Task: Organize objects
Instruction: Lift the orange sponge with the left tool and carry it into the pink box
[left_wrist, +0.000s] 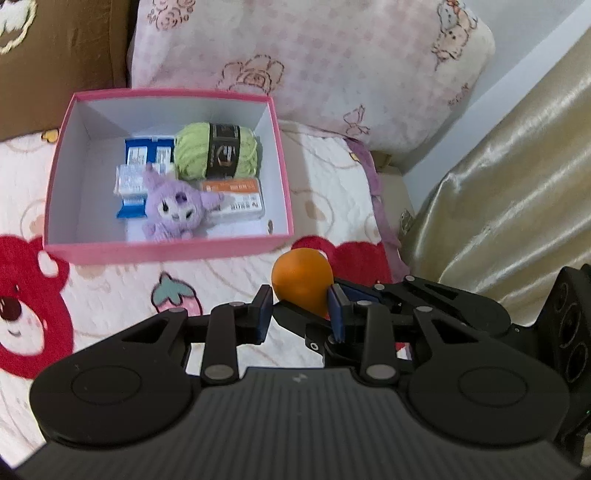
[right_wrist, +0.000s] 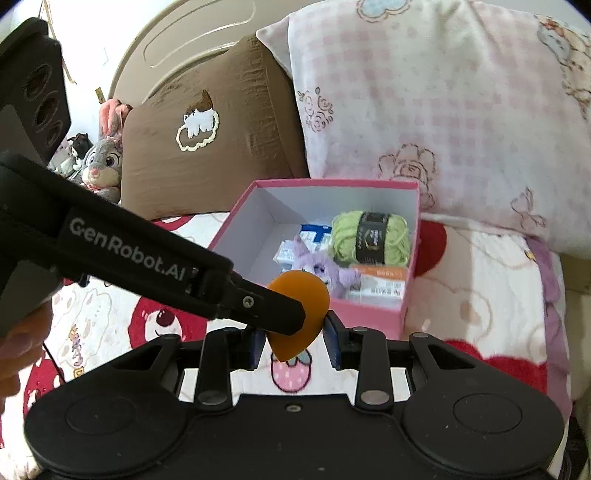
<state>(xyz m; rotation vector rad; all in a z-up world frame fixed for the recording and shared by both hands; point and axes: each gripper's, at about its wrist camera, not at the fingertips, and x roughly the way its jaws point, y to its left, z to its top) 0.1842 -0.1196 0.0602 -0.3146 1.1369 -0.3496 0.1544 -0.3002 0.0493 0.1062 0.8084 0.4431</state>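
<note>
Ball: an orange ball (left_wrist: 301, 282), pear-shaped in the right wrist view (right_wrist: 301, 314), is held above the blanket (left_wrist: 110, 295), just in front of the box's near wall.
Left gripper (left_wrist: 301, 312): its blue pads stand on either side of the ball's lower part; the right pad touches it, and the left pad looks to sit at its edge, so it appears to be gripping the ball. In the right wrist view one black finger (right_wrist: 273, 314) crosses the ball's front.
Right gripper (right_wrist: 293, 343): its jaws are narrowly parted with the ball's tapered lower end between them; whether the pads press on it I cannot tell, as the other gripper's finger hides the contact.
Box (left_wrist: 166, 254): pink outside, white inside, open on top, resting on the blanket in front of two pillows.
Box contents: green yarn (left_wrist: 216, 151) at the back right, a purple plush (left_wrist: 177, 208) at the front, blue-and-white packs (left_wrist: 142, 162) at the left, an orange-and-white pack (left_wrist: 240, 201) at the right.
Pillows: a pink checked one (left_wrist: 314, 59) and a brown one (right_wrist: 207, 147) behind the box.
Rabbit toy (right_wrist: 103, 162): grey, left of the brown pillow.
</note>
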